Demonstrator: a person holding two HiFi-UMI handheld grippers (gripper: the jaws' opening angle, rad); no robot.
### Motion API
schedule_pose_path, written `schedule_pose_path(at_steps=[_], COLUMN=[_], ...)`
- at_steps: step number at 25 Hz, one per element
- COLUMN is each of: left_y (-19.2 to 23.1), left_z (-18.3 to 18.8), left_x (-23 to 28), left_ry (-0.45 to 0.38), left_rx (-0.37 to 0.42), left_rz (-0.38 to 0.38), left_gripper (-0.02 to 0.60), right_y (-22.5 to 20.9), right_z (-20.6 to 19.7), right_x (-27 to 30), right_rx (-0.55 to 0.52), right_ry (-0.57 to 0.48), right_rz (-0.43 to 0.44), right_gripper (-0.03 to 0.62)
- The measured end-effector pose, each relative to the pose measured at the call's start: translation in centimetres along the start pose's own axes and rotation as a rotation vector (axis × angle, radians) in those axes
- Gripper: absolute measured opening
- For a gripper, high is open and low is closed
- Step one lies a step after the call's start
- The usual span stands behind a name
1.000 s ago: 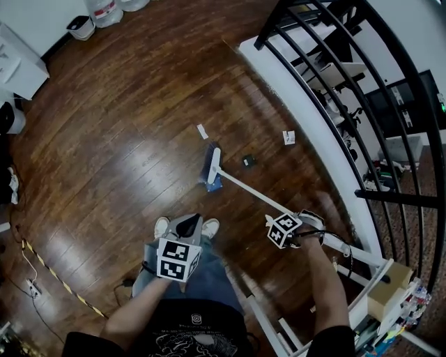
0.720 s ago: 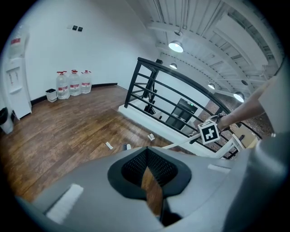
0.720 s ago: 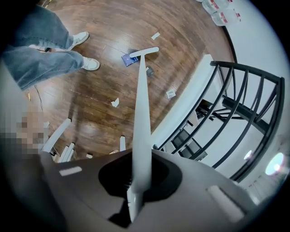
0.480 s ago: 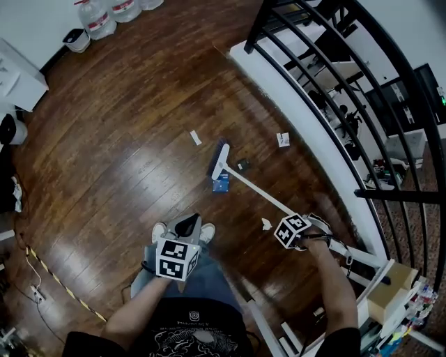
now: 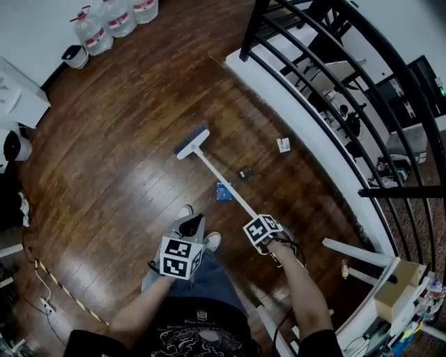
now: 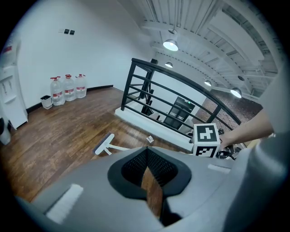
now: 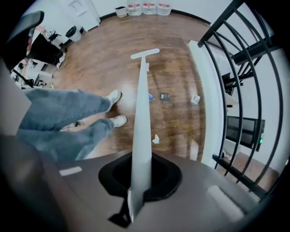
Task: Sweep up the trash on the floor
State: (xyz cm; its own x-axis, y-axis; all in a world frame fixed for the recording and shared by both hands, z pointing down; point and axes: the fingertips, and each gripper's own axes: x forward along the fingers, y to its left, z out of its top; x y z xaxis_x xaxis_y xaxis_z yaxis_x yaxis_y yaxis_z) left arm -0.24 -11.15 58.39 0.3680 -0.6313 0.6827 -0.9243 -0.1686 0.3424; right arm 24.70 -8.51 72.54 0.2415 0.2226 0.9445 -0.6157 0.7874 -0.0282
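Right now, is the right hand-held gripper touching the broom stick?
Touching. The right gripper view shows the white broom stick running straight between the jaws of the right hand-held gripper, which are shut on it with no gap.

Floor [image 5: 118,132]: dark wood planks, glossy varnish, strong glare patches. Broom [image 5: 217,173]: smooth white handle with a slight sheen, plastic or painted, can't tell which; bristles dark and fibrous. Railing [image 5: 254,29]: black metal bars, satin finish, on a matt white painted base. Left gripper [image 6: 152,190] and right gripper [image 7: 138,181]: matt grey plastic shells, black textured lining round the jaws. Jeans [image 7: 68,118]: blue denim cloth. Bottles [image 5: 115,17]: clear plastic. Scrap [image 5: 283,144]: white paper.
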Motion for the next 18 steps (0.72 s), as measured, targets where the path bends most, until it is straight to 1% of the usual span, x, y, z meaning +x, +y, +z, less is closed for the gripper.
schedule_pose_path(at_steps=[2,5,11,14,18], left_y=[0.7,2.3,7.6,9.7,11.2], left_z=[0.7,1.9,4.6,5.9,6.8], left_x=[0.4,0.7,1.4,2.2,3.5], left_ry=[0.007,0.019,0.046,0.053,0.063], left_rx=[0.005,0.015,0.034,0.048,0.061], left_rz=[-0.003,-0.006,-0.01,-0.017,-0.039], left_gripper=[0.005,0.005,0.005,0.005,0.005], right_y=[1.8,4.2,6.4,6.8,7.4], right_z=[3.1,7.8,15.8,18.0,18.4], right_x=[0.1,0.0,0.0,0.4,1.3], right_rx=[0.026,0.058,0.096,0.118,0.173], right_ry=[-0.015,-0.006,0.06,0.084,0.111], right_rz=[0.053,0.116,0.174,0.191,0.227], right_gripper=[0.002,0.003,0.003,0.003,0.003])
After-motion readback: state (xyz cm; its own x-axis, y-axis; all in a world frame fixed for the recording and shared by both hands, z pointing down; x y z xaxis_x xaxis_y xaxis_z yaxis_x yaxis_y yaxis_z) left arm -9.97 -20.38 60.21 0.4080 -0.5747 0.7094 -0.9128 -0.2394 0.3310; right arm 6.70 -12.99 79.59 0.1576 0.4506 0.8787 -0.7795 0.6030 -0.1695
